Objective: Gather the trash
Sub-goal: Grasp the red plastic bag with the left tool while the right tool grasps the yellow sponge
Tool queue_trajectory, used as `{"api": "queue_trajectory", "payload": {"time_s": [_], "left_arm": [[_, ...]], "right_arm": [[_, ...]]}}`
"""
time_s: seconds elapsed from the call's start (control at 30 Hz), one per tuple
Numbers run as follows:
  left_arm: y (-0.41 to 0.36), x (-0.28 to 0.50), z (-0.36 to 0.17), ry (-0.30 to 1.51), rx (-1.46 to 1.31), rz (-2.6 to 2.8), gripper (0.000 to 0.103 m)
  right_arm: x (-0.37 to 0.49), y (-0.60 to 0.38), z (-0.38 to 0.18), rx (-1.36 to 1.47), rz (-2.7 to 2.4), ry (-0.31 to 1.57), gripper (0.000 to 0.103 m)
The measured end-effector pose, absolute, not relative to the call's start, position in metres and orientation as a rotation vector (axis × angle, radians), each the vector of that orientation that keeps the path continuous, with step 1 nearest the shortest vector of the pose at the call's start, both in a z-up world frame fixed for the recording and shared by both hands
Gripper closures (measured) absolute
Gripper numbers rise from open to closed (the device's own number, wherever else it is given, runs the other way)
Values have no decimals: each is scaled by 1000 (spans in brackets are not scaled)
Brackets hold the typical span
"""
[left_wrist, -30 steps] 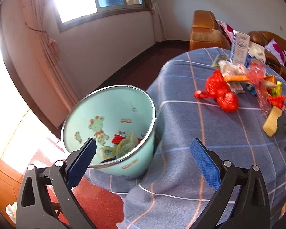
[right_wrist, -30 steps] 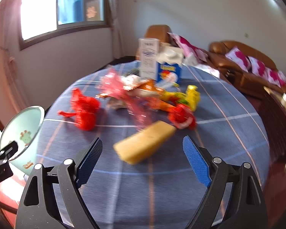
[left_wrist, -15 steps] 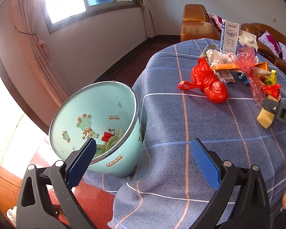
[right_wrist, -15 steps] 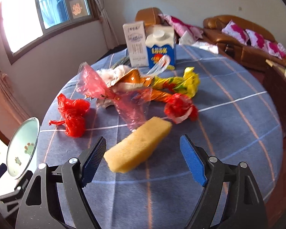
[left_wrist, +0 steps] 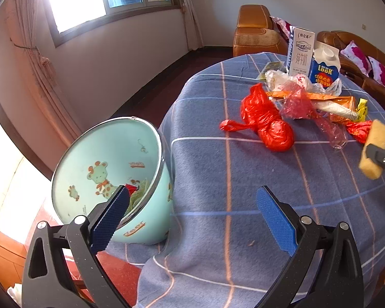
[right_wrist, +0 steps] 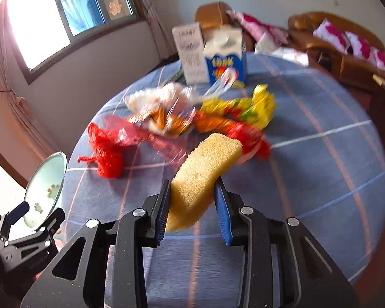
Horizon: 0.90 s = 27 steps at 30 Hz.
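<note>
Trash: a yellow foam sponge block (right_wrist: 205, 169) sits between the closing blue pads of the right gripper (right_wrist: 193, 211); the left gripper (left_wrist: 192, 220) stands spread, a mint-green metal bin (left_wrist: 151, 220) at its nine o'clock.

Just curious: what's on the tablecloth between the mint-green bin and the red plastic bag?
Nothing: bare blue checked tablecloth between mint-green bin and red plastic bag, in the left wrist view.

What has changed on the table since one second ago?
The right hand-held gripper, wide open before, is closing its jaws on the yellow sponge, which lay free on the tablecloth earlier. The left hand-held gripper remains open and empty near the green bin. The red bag, wrappers and cartons have not moved.
</note>
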State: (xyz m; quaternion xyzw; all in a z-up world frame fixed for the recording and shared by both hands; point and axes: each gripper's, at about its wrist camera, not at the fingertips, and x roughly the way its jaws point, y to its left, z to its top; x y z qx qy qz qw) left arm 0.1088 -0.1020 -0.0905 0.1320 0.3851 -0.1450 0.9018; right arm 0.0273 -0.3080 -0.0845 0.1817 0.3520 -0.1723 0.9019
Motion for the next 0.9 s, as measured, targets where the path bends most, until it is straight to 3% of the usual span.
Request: {"api": "queue_trajectory", "payload": {"time_s": [0.33, 0.53, 0.8, 0.87, 0.9], "left_arm": [[-155, 129, -87, 797, 243, -370, 8], [-184, 151, -87, 820, 193, -388, 16], [-198, 174, -110, 915, 175, -379, 50], [-195, 174, -110, 928, 162, -410, 68], [-193, 174, -109, 932, 154, -417, 68]], "right_arm": [[16, -338, -69, 221, -507, 647, 69], [21, -341, -78, 215, -489, 663, 69], [24, -344, -81, 234, -469, 673, 68], [24, -345, -81, 237, -470, 673, 68], [24, -345, -82, 238, -471, 674, 68]]}}
